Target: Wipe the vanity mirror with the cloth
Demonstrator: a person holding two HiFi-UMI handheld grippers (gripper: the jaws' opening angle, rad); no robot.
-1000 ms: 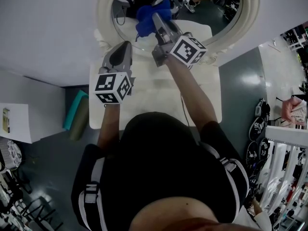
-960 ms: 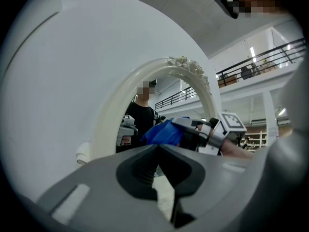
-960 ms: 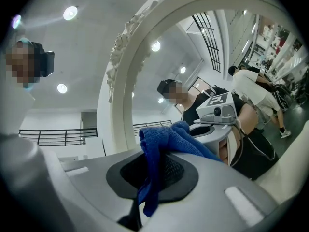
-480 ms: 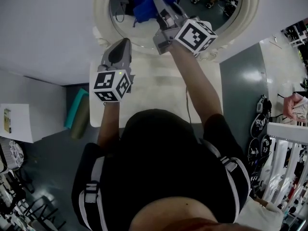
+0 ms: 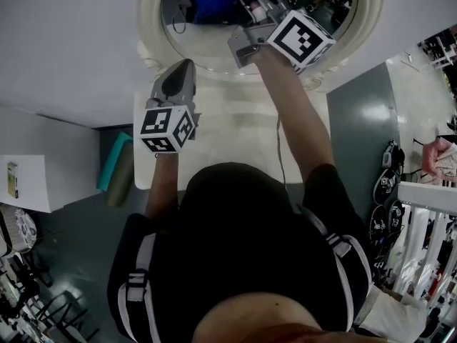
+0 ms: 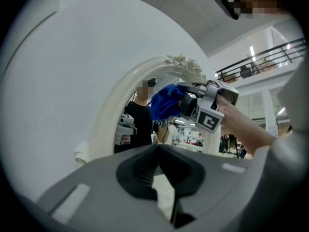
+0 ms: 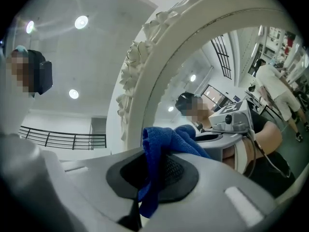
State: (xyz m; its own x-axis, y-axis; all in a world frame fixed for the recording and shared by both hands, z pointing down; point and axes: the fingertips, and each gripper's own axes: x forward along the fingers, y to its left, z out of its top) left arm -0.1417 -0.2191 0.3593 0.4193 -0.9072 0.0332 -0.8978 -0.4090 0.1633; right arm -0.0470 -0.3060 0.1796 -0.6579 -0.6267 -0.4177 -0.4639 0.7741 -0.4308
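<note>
- The right claw (image 7: 147, 175) is clamped on the blue cloth (image 7: 164, 144). A bunched fold stands out past the jaw tips and a tail hangs down between the pads. Held this way, the soft wad rather than the hard plastic meets the glass.
- The cloth lies against the upper part of the vanity mirror (image 5: 203, 48), left of its middle in the head view. The right arm reaches far and up across the surface (image 5: 228, 134). From that I judge a wiping stroke is under way high on the glass.
- The mirror stands upright at the far edge of the white surface, close to the wall. It sits in an oval cream frame with carved ornament at the top. Its upright stance is likely why the right claw points forward at it rather than down.
- The left claw (image 6: 157, 170) has its jaws together with nothing between them. It hovers low, near the mirror's lower left rim and above the surface, apart from the glass. It seems parked there to leave the wiping path free.
- The glass below the cloth has nothing touching it, so I judge that part is left to cover.
- No box, bowl or other container shows in any view.
</note>
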